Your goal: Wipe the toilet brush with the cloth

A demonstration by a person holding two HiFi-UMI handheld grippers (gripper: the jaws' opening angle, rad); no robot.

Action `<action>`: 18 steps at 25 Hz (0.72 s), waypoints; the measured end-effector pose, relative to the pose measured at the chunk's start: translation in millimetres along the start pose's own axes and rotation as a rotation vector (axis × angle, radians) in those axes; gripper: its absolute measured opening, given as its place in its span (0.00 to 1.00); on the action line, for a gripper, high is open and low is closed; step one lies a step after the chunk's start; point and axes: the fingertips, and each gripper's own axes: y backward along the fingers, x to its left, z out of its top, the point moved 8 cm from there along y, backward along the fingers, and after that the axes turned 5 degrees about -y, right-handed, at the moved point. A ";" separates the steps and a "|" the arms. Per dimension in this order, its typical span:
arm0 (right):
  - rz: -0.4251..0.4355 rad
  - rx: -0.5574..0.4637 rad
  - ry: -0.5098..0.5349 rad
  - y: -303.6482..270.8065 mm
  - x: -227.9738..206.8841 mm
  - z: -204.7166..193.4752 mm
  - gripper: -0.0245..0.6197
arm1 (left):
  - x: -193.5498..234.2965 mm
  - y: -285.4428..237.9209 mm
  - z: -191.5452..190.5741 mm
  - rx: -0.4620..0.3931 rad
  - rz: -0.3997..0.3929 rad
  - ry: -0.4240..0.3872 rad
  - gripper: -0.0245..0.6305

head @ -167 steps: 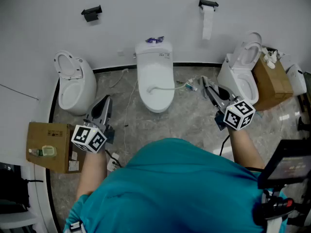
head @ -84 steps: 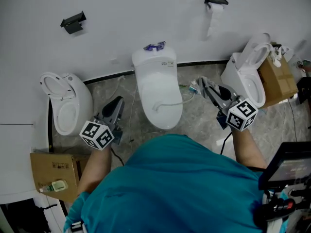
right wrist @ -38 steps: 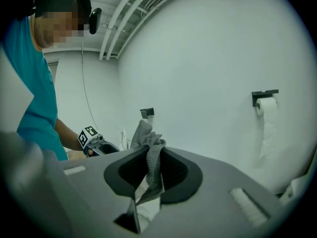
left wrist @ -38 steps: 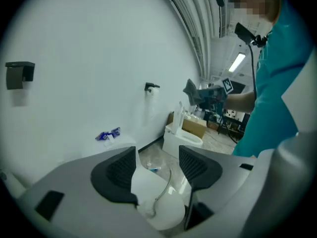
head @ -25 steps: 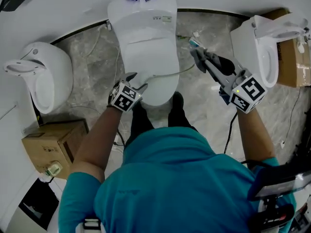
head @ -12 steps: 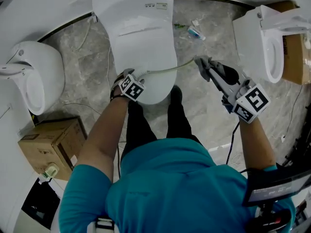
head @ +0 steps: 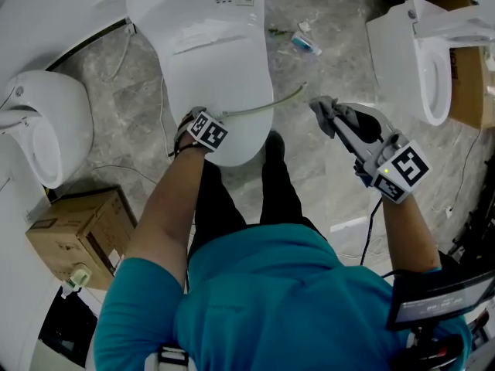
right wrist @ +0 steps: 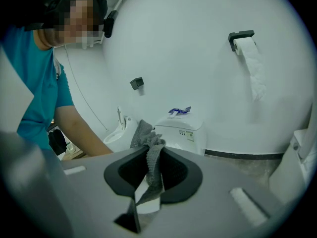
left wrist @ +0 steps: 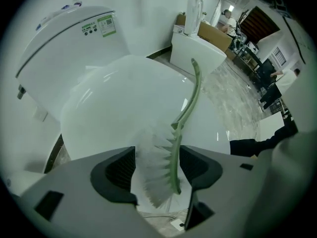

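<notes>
- My left gripper (left wrist: 157,173) is down at the front edge of the closed toilet lid (head: 209,60). A few seconds back it hung empty over the floor while I stood well away.
- Its jaws are now closed on the head of the toilet brush (left wrist: 174,157), white bristles against one pad and the green spine against the other (a light hold, I judge, since bristles give).
- The brush handle (head: 271,105) runs from that grip across the lid and out past its right edge, its tip in the air over the floor.
- My right gripper (right wrist: 148,182) has kept its jaws clamped on the grey cloth (right wrist: 144,133) the whole way in, with a bunched fold standing above the pads.
- Over the last second that hand has come closer: the cloth now hangs near the handle's free tip, apart from it and not touching.
- What this means: the approach is over and both tools are loaded, but no wiping has begun.
- Next, I judge, I bring cloth and handle together and draw the cloth along the green stem while my left keeps the head steady.
</notes>
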 end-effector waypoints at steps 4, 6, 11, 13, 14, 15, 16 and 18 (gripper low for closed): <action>-0.002 0.006 -0.011 5.7 -2.0 -4.2 0.13 | 0.9 -9.7 -2.0 0.036 0.018 0.005 0.44; -0.006 0.007 -0.014 7.5 -3.5 -5.1 0.13 | 1.6 -9.9 -1.7 0.036 0.037 -0.011 0.44; -0.004 0.019 -0.017 5.2 -2.2 -9.0 0.13 | 1.8 -10.5 -2.8 0.029 0.045 -0.004 0.43; 0.000 0.020 -0.016 4.4 0.1 -8.7 0.13 | 4.2 -9.7 -2.1 0.031 0.052 0.002 0.40; 0.002 0.020 -0.013 4.1 1.4 -8.1 0.13 | 5.6 -9.1 -1.7 0.032 0.058 0.004 0.31; 0.002 0.020 -0.010 3.8 2.8 -7.5 0.13 | 6.7 -8.7 -1.6 0.034 0.062 0.006 0.30; 0.003 0.022 -0.006 3.6 4.3 -7.1 0.13 | 7.5 -8.4 -1.9 0.036 0.063 0.009 0.29; 0.004 0.031 0.000 3.3 7.0 -6.3 0.13 | 9.1 -6.4 -3.4 0.037 0.063 0.025 0.29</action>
